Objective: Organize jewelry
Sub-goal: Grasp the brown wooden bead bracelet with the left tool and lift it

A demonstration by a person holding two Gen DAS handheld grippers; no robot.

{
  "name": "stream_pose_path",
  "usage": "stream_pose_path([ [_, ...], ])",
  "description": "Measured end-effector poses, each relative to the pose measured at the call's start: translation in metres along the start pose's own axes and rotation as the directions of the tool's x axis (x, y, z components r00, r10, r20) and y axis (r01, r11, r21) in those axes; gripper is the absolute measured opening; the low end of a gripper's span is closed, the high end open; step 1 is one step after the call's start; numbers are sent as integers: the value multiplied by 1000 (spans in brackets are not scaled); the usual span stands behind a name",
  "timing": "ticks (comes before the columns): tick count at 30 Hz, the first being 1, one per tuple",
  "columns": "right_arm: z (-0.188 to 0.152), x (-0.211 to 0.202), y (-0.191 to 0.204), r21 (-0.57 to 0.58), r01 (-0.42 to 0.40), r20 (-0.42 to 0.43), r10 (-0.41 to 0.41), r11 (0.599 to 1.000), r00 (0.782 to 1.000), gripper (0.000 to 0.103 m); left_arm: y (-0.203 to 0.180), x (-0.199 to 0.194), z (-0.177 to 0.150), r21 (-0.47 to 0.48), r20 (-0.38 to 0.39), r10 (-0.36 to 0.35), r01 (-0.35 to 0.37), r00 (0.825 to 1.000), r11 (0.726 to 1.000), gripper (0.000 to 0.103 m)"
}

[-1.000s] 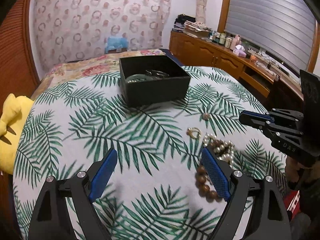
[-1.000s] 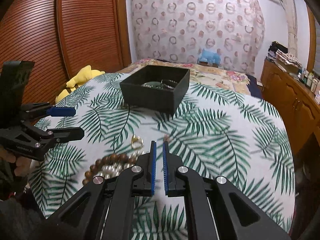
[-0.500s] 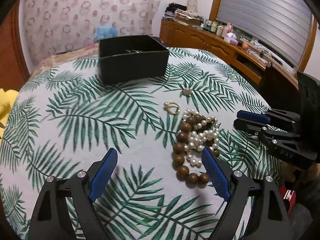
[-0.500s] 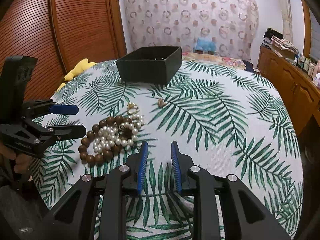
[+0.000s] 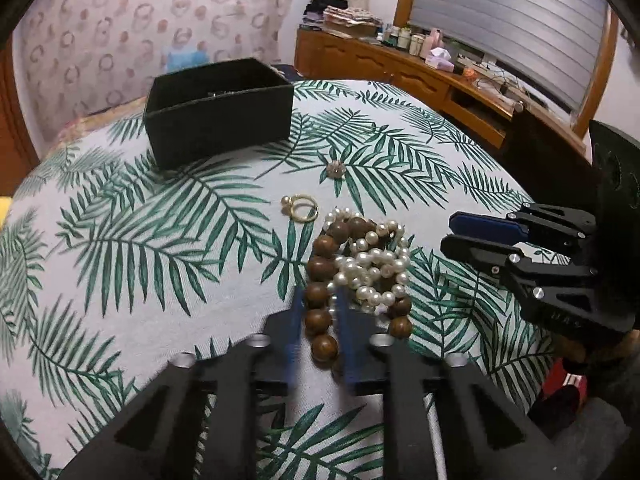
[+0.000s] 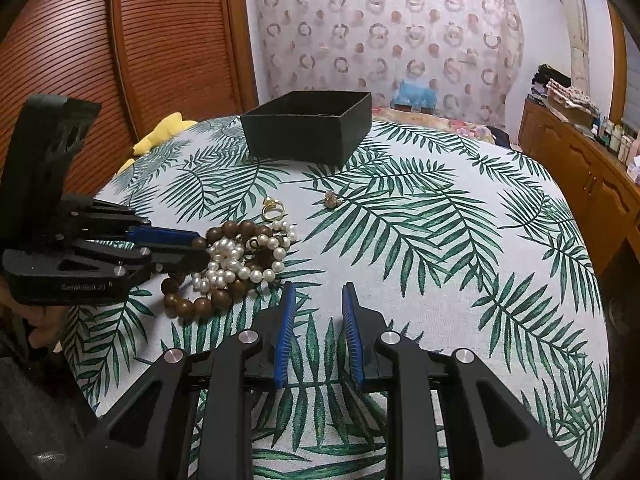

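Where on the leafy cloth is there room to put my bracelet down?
Bare cloth lies right of the small brooch, toward the wooden cabinets, and left of the gold ring, before the black box. It is crowded around the wooden beads and pearls.

Two close wrist views, shared bedspread (image 5: 160, 240)

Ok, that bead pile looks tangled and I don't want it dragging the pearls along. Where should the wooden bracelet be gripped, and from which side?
Grip the wooden bracelet on its near arc, where the brown beads run clear of the pearls. Come from the near edge, angled down, one pad on each side of the strand. The left hand-held gripper has just been closing there, with a bead between its pads.
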State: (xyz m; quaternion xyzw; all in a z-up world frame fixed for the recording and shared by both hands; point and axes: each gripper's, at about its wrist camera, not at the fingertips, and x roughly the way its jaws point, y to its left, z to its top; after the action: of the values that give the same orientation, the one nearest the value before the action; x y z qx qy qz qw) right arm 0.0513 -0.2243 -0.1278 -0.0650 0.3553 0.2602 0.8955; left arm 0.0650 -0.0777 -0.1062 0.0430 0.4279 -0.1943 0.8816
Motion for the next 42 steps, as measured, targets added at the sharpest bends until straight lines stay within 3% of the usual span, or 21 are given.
stream_pose_path([
  [6, 0, 0, 0, 4, 4, 1, -4, 1000, 1000, 26, -3, -14, 2, 8, 35, 5, -5, 999, 1000, 12],
  [13, 0, 2, 0, 2, 5, -8, -5, 1000, 1000, 26, 0, -50, 15, -9, 135, -8, 10, 991, 1000, 12],
  [27, 5, 7, 4, -13, 23, -19, -23, 1000, 1000, 26, 6, -110, 44, -5, 290, -41, 45, 956, 999, 12],
  [32, 16, 12, 21, -46, -11, -21, 10, 999, 1000, 26, 20, -125, 43, -30, 328, -13, 25, 945, 999, 12],
  [42, 50, 40, 57, -165, -56, -69, 45, 985, 997, 26, 53, -131, 26, -96, 333, 55, -25, 941, 995, 12],
])
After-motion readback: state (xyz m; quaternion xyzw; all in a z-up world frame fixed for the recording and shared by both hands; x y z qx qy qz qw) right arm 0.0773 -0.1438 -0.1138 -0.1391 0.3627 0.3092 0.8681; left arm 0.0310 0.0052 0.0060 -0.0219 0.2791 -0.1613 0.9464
